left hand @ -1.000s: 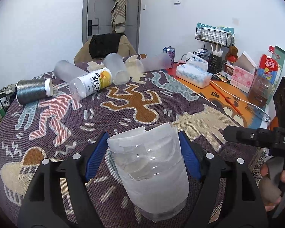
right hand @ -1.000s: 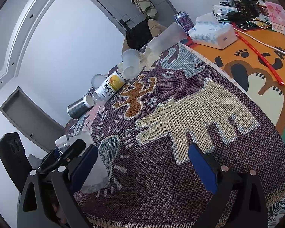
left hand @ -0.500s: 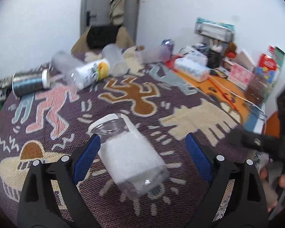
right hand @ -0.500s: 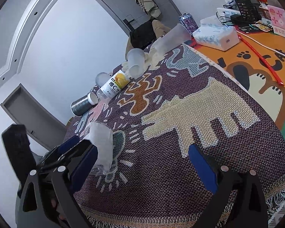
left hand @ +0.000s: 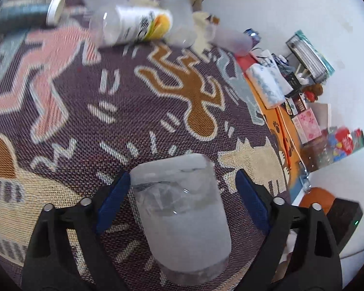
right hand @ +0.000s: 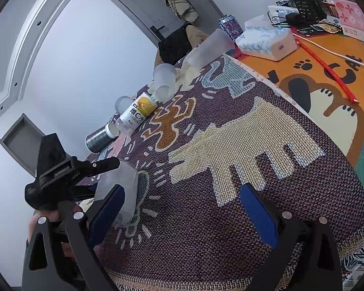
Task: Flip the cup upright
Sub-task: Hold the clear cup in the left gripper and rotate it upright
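Observation:
A frosted clear plastic cup [left hand: 182, 208] stands on the patterned woven cloth [left hand: 123, 111], its mouth up toward my camera. My left gripper [left hand: 179, 201] is open, its blue pads on either side of the cup; the left pad is close to the cup wall, the right pad stands apart from it. In the right wrist view the same cup [right hand: 123, 189] stands at the left, with the left gripper [right hand: 68, 179] above and around it. My right gripper [right hand: 182, 213] is open and empty, over the cloth near the front edge.
Several frosted cups [right hand: 165, 80], a labelled plastic bottle [right hand: 138, 114] and a silver can [right hand: 99, 138] lie on their sides at the far end of the cloth. A tissue pack [right hand: 267, 41], a wire basket and boxes stand on the orange mat [right hand: 327, 84] at the right.
The left gripper let go of the cup, then tilted down over it. The cup went from held to standing free between the open jaws. The right gripper barely moved.

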The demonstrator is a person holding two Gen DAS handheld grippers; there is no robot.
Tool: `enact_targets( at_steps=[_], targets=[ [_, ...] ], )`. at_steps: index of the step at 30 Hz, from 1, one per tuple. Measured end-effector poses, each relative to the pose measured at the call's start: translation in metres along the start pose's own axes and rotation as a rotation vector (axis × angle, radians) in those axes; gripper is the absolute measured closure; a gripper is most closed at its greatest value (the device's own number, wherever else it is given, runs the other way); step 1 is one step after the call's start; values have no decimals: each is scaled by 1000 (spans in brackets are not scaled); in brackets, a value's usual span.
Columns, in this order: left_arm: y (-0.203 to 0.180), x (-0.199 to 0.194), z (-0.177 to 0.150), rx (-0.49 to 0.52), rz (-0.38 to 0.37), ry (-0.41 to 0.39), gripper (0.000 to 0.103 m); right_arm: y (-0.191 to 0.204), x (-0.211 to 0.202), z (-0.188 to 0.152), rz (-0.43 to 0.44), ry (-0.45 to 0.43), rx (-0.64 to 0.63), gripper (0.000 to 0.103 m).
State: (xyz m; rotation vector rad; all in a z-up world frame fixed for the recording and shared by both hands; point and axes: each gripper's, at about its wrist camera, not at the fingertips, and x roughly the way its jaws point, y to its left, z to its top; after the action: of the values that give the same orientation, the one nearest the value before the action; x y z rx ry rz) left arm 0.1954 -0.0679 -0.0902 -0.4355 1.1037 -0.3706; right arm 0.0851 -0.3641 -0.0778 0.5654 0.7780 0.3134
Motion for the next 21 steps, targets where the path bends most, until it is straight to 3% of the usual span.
enact_targets(
  at_steps=[3, 8, 15, 21],
  targets=[
    [7, 12, 2, -42, -17, 70, 25, -5, 0, 0, -5, -1, 12, 9],
    [2, 13, 6, -20, 1, 81, 34, -9, -2, 0, -8, -4, 19, 9],
    [-22, -21, 5, 143, 70, -75, 36, -4, -4, -1, -4, -7, 8, 9],
    [-55, -50, -10, 334, 134, -262, 36, 3, -5, -2, -6, -11, -13, 9]
  ],
)
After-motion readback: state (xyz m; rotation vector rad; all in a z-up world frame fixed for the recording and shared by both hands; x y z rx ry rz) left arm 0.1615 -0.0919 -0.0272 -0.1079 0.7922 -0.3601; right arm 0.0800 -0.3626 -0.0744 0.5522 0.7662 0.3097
